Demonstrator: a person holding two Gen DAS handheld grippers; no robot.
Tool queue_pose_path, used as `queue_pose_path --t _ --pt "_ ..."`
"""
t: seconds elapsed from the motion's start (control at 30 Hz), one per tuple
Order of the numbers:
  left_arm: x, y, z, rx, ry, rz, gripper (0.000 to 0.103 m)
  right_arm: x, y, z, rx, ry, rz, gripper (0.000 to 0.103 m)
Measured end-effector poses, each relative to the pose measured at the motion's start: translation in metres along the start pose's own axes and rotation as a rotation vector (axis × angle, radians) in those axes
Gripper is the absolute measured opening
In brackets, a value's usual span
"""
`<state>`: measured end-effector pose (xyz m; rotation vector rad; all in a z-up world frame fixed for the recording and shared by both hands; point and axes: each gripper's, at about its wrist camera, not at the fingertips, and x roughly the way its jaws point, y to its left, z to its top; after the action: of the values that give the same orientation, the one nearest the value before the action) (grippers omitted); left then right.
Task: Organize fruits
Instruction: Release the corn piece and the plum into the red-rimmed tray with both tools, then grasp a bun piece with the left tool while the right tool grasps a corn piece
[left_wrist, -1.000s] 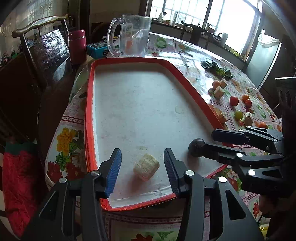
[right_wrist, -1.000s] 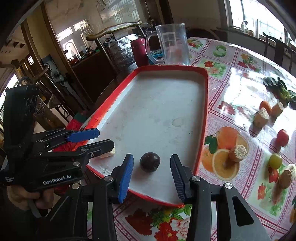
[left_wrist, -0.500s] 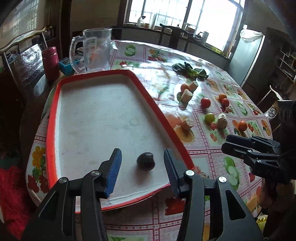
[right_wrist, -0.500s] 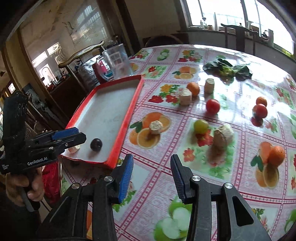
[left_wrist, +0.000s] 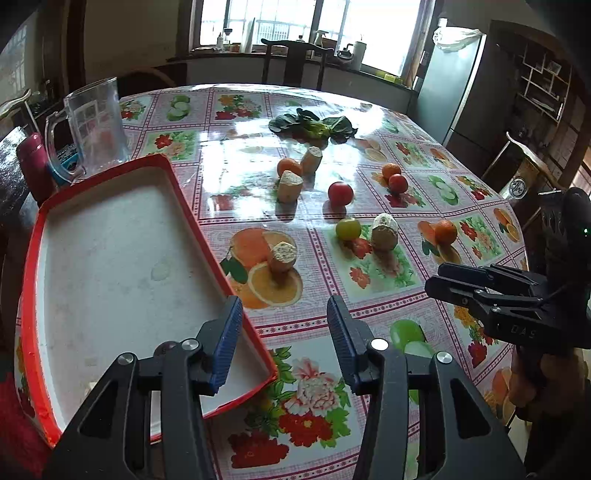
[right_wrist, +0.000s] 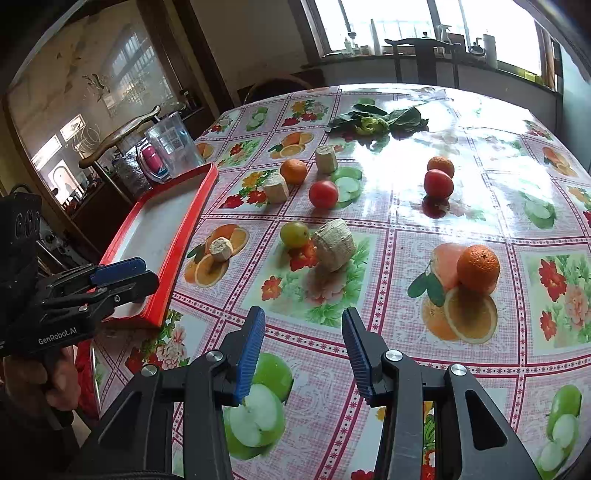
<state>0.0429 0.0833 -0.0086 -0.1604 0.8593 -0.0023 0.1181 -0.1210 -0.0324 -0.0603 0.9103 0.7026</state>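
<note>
Both pairs of jaws are held apart and empty. The left gripper (left_wrist: 284, 332) has been swung off the red tray (left_wrist: 33, 236), where a dark fruit (left_wrist: 165, 347) is now left, and the right gripper (right_wrist: 303, 347) has been turned toward the table (right_wrist: 406, 218). The remaining fruit, such as the near orange (right_wrist: 477, 264), is still to be collected.

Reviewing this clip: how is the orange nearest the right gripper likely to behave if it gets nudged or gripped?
The orange looks round and sits free on the glossy tablecloth, so a nudge would probably roll it. Its dimpled peel should give some grip. It seems firm, though a hard squeeze might bruise it.
</note>
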Motion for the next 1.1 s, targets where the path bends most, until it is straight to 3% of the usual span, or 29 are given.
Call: queue_pose_path --t 0.23,0.47,0.67,0.73,0.77,0.83,0.87,1.1 --pt "0.021 -0.012 0.015 0.047 0.015 -0.024 0.046 0.01 -0.006 0.012 -0.013 0.002 -0.02 0.045" --pt "0.056 -0.005 0.03 0.03 0.069 -0.028 0.046 0.03 -0.012 0.036 -0.049 0.006 -0.079 0.048" --pt "0.086 -0.003 0.034 0.027 0.13 -0.008 0.045 0.056 -0.018 0.048 -0.055 0.036 -0.085 0.049" --pt "0.088 -0.006 0.034 0.055 0.118 0.007 0.046 0.062 -0.018 0.048 -0.06 0.038 -0.078 0.048" --pt "0.089 -0.008 0.035 0.063 0.117 0.011 0.045 0.065 -0.017 0.049 -0.063 0.045 -0.081 0.048" --pt "0.09 -0.007 0.037 0.069 0.108 0.018 0.031 0.067 -0.013 0.048 -0.069 0.045 -0.069 0.03" --pt "0.09 -0.006 0.037 0.075 0.104 0.024 0.023 0.066 -0.011 0.048 -0.071 0.045 -0.062 0.03" --pt "0.077 0.001 0.032 0.048 0.074 -0.021 0.023 0.045 0.008 0.039 -0.09 0.023 -0.042 0.029"
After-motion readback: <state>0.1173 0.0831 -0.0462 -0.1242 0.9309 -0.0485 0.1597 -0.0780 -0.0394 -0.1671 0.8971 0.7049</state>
